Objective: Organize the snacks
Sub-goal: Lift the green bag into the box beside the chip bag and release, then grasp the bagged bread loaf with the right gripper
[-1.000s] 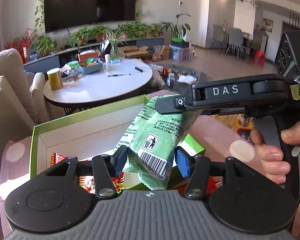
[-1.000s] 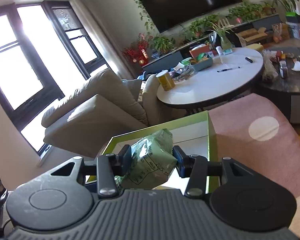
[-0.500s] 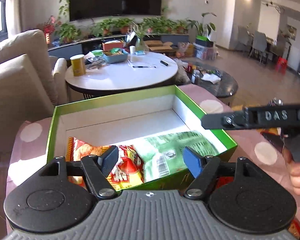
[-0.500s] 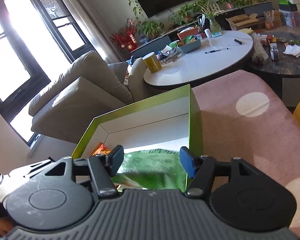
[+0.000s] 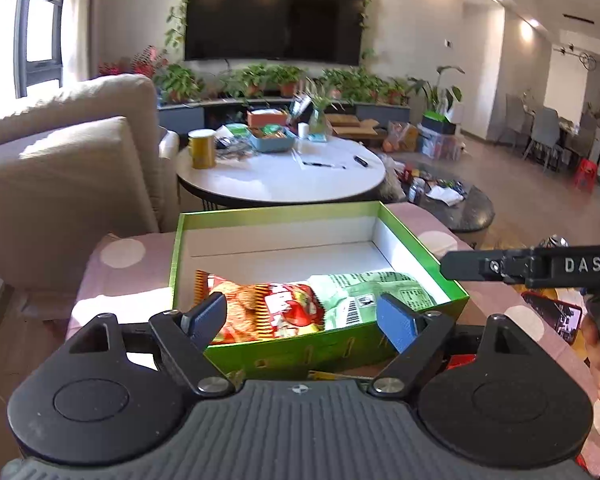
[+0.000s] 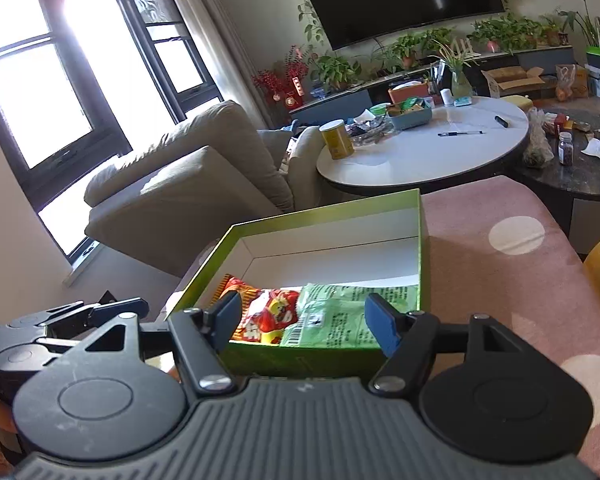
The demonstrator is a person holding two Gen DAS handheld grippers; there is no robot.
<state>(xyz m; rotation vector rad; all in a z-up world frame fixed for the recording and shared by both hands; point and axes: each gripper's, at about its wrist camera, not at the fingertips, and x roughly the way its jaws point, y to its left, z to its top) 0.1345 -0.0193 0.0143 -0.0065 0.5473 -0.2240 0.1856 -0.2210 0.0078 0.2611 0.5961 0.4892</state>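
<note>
A green box (image 5: 420, 236) with a white inside sits on the pink dotted surface; it also shows in the right wrist view (image 6: 420, 240). A red and orange snack bag (image 5: 268, 308) (image 6: 264, 316) and a pale green snack bag (image 5: 372, 292) (image 6: 340, 316) lie side by side at its near end. My left gripper (image 5: 302, 320) is open and empty, just in front of the box's near wall. My right gripper (image 6: 302, 322) is open and empty, above the box's near edge. Its side shows at the right of the left wrist view (image 5: 520, 266).
A pink surface with white dots (image 6: 516, 236) carries the box. A white round table (image 5: 280, 178) with a yellow can (image 5: 202, 148) and pens stands behind it. A beige sofa (image 5: 60, 168) is at the left. A dark low table (image 6: 580, 168) is at the right.
Both grippers let go of the pale green snack bag, which now lies in the box beside the red bag. Both grippers opened and drew back toward me.
</note>
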